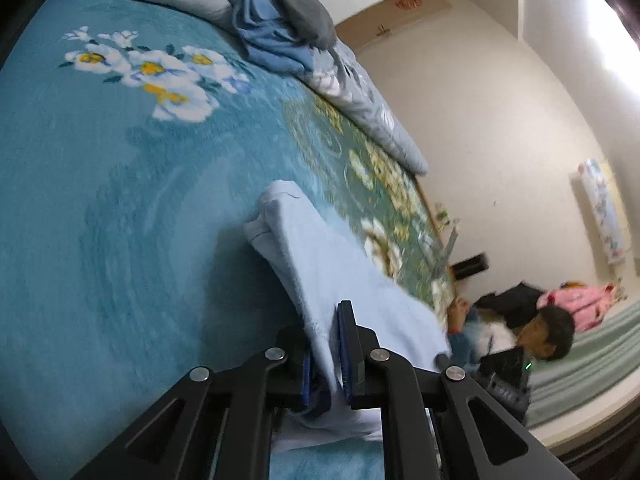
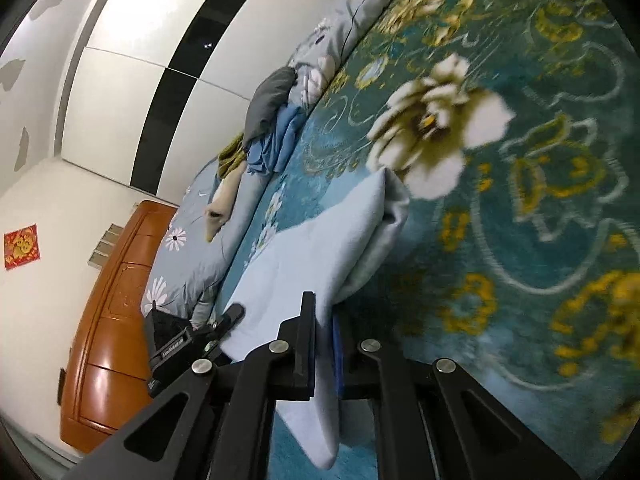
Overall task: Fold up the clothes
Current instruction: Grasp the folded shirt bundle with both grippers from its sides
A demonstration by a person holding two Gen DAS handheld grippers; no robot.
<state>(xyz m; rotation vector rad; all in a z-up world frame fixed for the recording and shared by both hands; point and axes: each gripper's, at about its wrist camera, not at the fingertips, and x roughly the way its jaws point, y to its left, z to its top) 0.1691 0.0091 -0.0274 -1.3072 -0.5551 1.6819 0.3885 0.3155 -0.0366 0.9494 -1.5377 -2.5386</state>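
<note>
Left gripper (image 1: 334, 344): I see my jaws pinching one edge of the light blue garment (image 1: 320, 264), cloth bunched between the blue pads.
Right gripper (image 2: 324, 344): my jaws pinch another edge of the same garment (image 2: 320, 248); the fabric hangs down past them.
Garment: folded in layers, its far end resting on the teal floral blanket (image 1: 120, 200) covering the bed, its near end lifted in my two grips.
Far side of bed: a grey floral quilt (image 1: 360, 92) with a blue cloth (image 1: 268, 36) and a grey cloth (image 1: 300, 8) heaped on it.
Left view, right: a person (image 1: 548, 336) low beside the bed.
Right view, left: a wooden headboard (image 2: 112, 320).
</note>
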